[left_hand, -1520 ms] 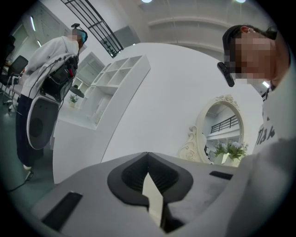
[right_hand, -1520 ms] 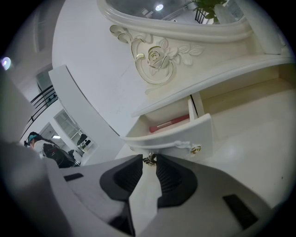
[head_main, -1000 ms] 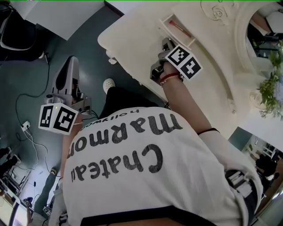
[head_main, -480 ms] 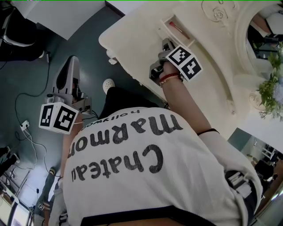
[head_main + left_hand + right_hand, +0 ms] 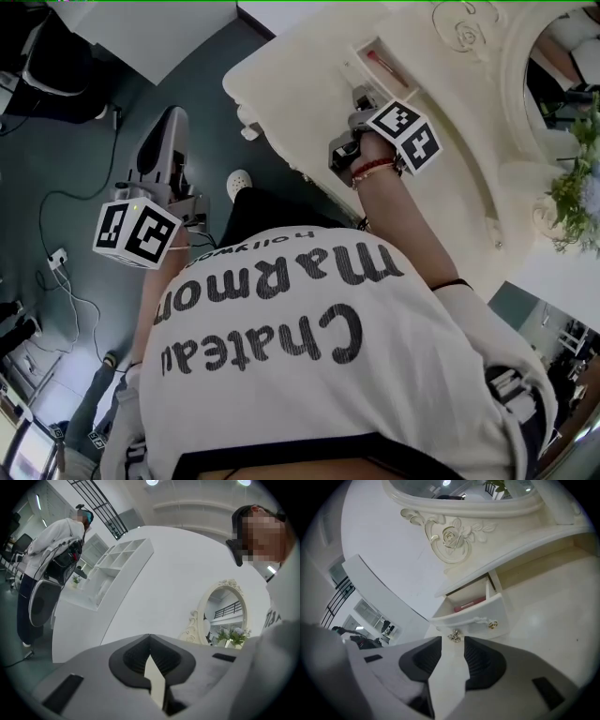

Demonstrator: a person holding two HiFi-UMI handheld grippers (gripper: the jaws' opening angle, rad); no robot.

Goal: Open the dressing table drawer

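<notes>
Drawer (image 5: 474, 613) stands drawn out of the dressing table (image 5: 281, 89), under the carved rose panel below the mirror (image 5: 454, 489). The box is open to the top, with a red stick (image 5: 468, 604) lying inside. In the head view it shows as the small open tray set back on the table top. Gold knob (image 5: 454, 636) at the front's lower edge, second knob (image 5: 492, 624) further along.

Right gripper (image 5: 453, 645): jaws opening, with a clear gap between the pads (image 5: 425, 657). The knob sits right at the tips, in line with the gap. The pads seem off it, though contact at the very tips is hard to rule out at this angle.

Left gripper (image 5: 149, 638): jaws together, nothing in them. It is held out over the floor (image 5: 84, 141), well apart from the table. Idle.

Step, as I read it: the pull is done and the release is in hand. Task looks nearly complete. The next move calls for drawing the right gripper straight back off the knob, jaws wide enough to clear it, without nudging the drawer shut.
</notes>
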